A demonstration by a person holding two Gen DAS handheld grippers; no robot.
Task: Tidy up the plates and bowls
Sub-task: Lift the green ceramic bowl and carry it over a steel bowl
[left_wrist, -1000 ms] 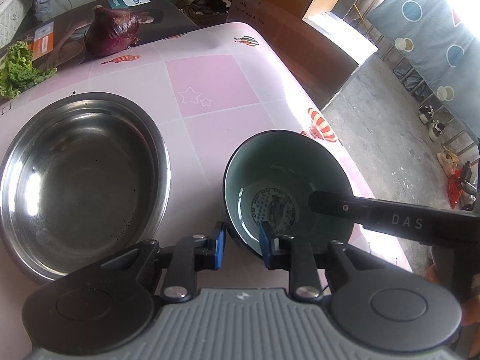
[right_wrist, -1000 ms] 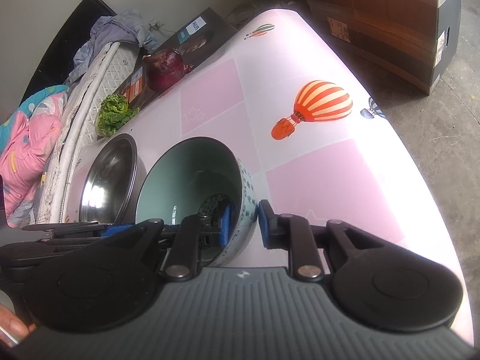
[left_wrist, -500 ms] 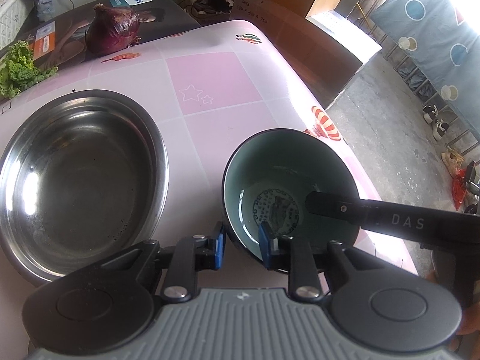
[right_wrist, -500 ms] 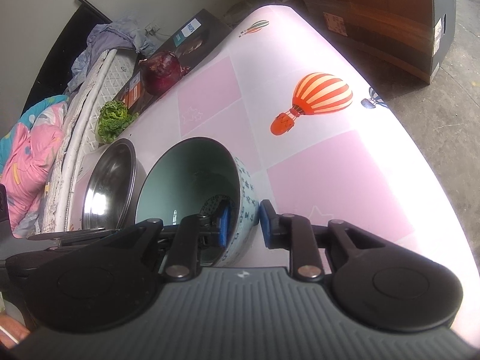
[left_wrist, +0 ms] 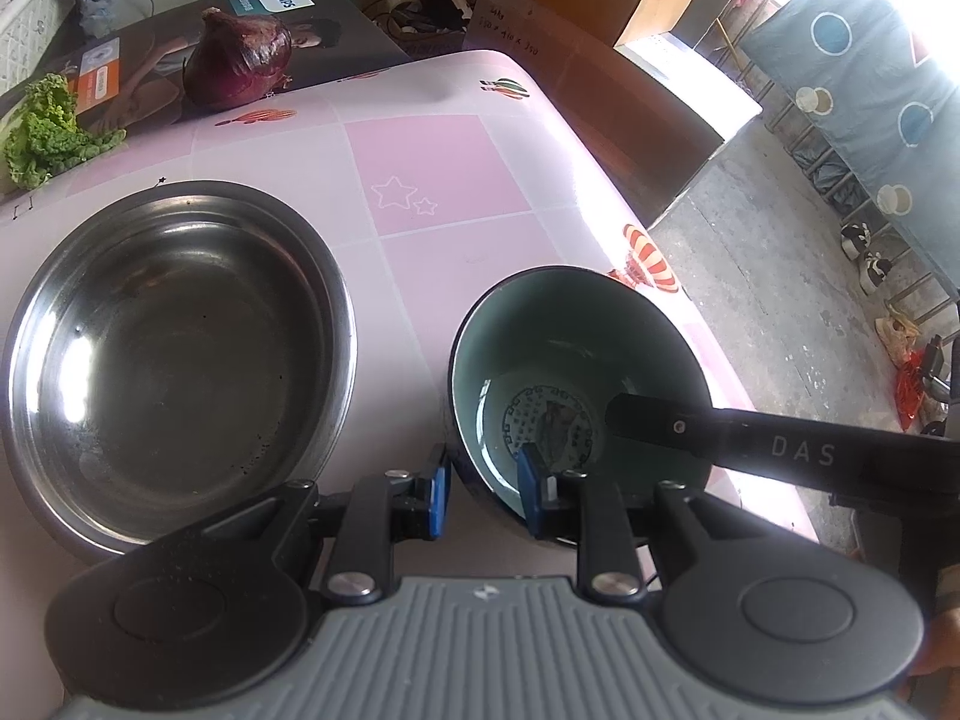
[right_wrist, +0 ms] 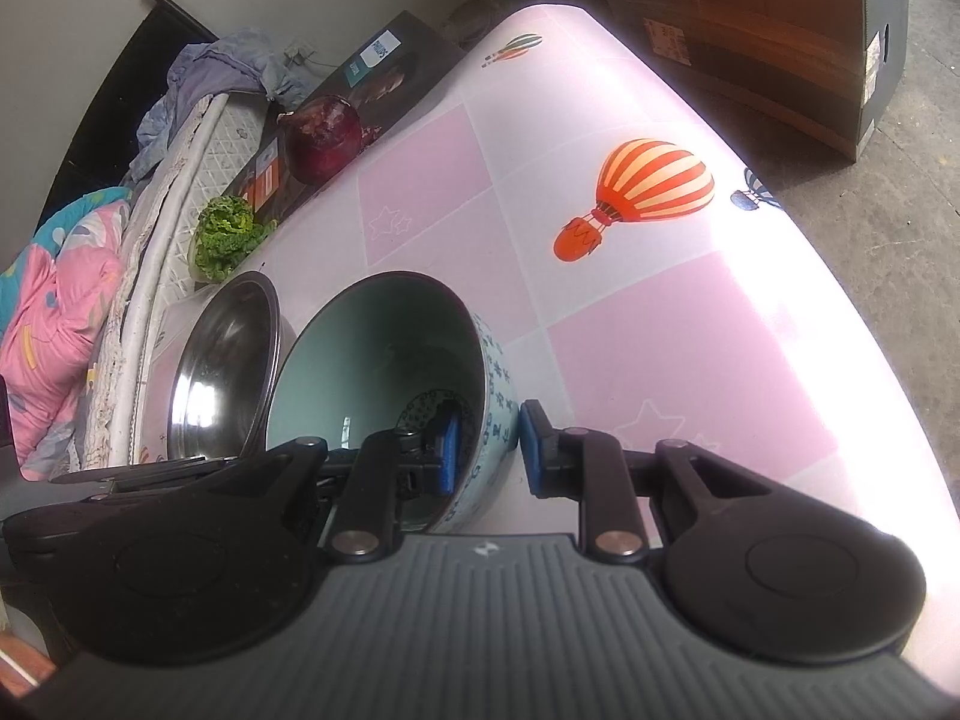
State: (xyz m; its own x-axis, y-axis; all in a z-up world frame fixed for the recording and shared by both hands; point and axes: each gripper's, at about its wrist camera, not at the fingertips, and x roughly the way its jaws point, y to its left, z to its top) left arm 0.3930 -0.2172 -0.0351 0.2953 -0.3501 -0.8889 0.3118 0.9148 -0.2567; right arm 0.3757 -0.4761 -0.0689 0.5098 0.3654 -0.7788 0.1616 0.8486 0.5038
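So I've got both grippers on the same ceramic bowl (left_wrist: 576,372) right now, sitting on the worktop (left_wrist: 444,180) near its right edge, just beside the big steel basin (left_wrist: 174,348).

Left gripper (left_wrist: 480,495) straddles the near rim, one blue finger outside the wall and one inside. There's visible slack around the wall, so it looks only part closed, not actually pinching yet. Right gripper (right_wrist: 485,450) does the same on the right-hand rim: inner finger down inside the bowl, outer finger standing a bit off the patterned wall. Also not clamped as far as I can tell.

Handling-wise, my guess: glazed ceramic, so stiff, fairly hefty for its size, slick under the pads, and it'll chip or shatter if it slips off that edge. The rim is really the only place to take hold, and gripping opposite sides like this should keep it from tipping. The basin looks lighter and dent-proof, with a rolled lip to grab.

Contents: both look empty. The bowl just shows a printed medallion on its floor; the basin has a few dark specks, nothing more.

Red onion (left_wrist: 240,60) and lettuce (left_wrist: 42,132) sit at the far end, well apart.
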